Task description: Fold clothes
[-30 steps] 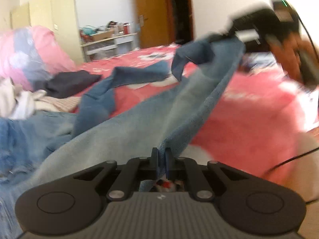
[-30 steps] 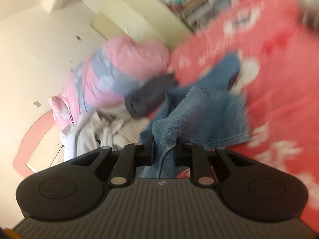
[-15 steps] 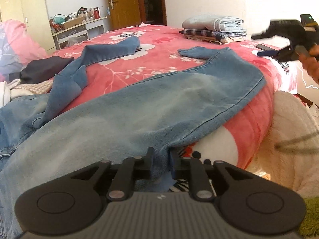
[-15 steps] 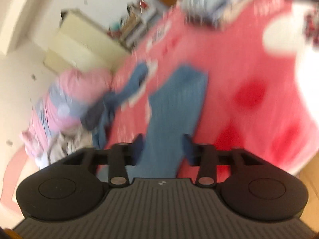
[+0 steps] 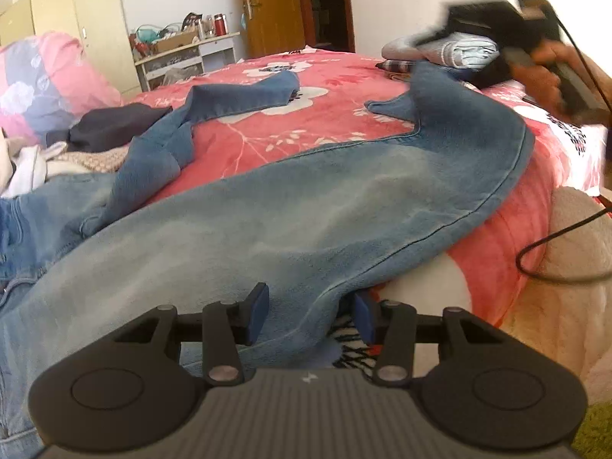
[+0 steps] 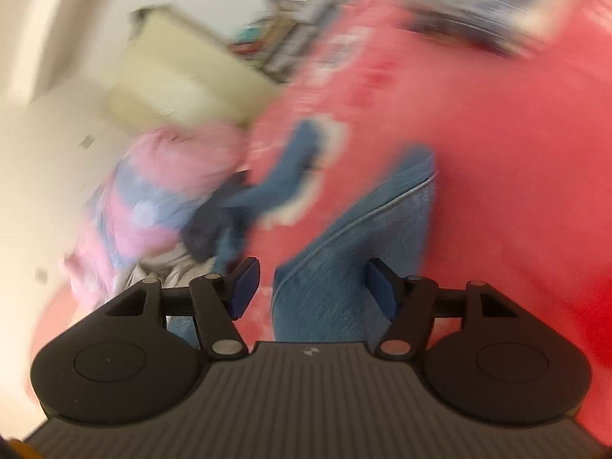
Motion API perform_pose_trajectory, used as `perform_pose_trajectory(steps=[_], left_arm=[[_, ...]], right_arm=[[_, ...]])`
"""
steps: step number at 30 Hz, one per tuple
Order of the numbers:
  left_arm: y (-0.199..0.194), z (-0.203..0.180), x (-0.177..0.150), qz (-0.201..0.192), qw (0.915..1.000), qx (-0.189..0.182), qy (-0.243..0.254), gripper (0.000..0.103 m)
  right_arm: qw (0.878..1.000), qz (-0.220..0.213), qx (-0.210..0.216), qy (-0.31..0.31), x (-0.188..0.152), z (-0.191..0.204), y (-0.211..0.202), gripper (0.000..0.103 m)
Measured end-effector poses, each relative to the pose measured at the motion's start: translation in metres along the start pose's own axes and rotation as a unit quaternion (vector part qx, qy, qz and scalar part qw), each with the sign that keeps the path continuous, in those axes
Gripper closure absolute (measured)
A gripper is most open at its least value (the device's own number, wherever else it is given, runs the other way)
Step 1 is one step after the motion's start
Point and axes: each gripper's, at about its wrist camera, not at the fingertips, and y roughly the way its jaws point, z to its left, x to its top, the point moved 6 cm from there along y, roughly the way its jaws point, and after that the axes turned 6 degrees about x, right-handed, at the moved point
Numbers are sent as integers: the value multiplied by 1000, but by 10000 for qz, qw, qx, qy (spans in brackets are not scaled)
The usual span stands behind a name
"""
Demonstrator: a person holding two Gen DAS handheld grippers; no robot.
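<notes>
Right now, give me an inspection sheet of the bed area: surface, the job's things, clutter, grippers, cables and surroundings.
Surface: bed with a red flowered blanket, a cream fleece cover at its near corner.
Job's things: jeans spread flat across the bed, one leg running to the far edge; folded clothes stacked at the far side.
Clutter: dark garment and pale clothes heaped at the left, beside a pink bundle.
Grippers: left gripper opening, denim between its fingers but not pinched; right gripper opening over the jeans, view blurred.
Cables: black cable looping over the fleece.
Surroundings: wardrobe, cluttered shelf, wooden door.
</notes>
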Motion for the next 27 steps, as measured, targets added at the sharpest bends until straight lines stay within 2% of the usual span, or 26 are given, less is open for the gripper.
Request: perform_pose_trajectory(steps=[1,3,4,6,7,9,10,12,14,16,18,19,21,23,24,26,27], left_arm=[[1,0,0,8,10000,6,-4,55],[2,0,1,12,10000,12,-9,54],[3,0,0,10,10000,13,-19,54],[5,1,0,-5,10000,3,-57,53],[5,1,-1,-17,10000,-7,-82,53],[6,2,-2,-51,9999,-42,-113,52],[7,2,-2,-72,9999,-65,-124,52],[7,4,-4,-103,9998,-120,-157,52],[8,6,-4,-125,9996,-172,-211,51],[9,7,-5,-148,9994,-203,-256,51],[9,8,-5,-166,9992,-215,-288,50],[9,8,-5,-173,9992,-217,-305,49],[10,7,-6,-185,9990,-220,-335,49],[10,7,-5,-169,9991,-207,-336,49],[10,7,-5,-159,9991,-200,-335,49],[10,7,-4,-134,9993,-158,-319,48],[9,6,-4,-127,9994,-131,-301,48]], right_arm=[[9992,110,50,-371,-2,22,15,36],[9883,818,79,-1287,-25,63,53,24],[9781,1189,134,-1704,-42,79,68,23],[9497,1815,292,-2536,-77,105,86,23],[9383,1930,325,-2851,-91,113,85,23],[9279,1858,403,-3207,-99,117,75,23],[9329,1722,526,-3120,-94,114,66,23],[9565,1283,825,-2486,-70,97,39,23],[9818,643,730,-1633,-39,66,7,23],[9969,-14,312,-727,-8,19,-23,23],[9989,-348,-286,145,10,-32,-40,22],[9970,-384,-558,385,14,-52,-41,22],[9951,-272,-686,654,17,-76,-29,23],[9953,-128,-520,802,18,-79,-8,24],[9966,-71,-348,744,19,-69,2,28],[9976,81,271,626,16,-40,20,30],[9983,74,369,436,16,-25,26,30]])
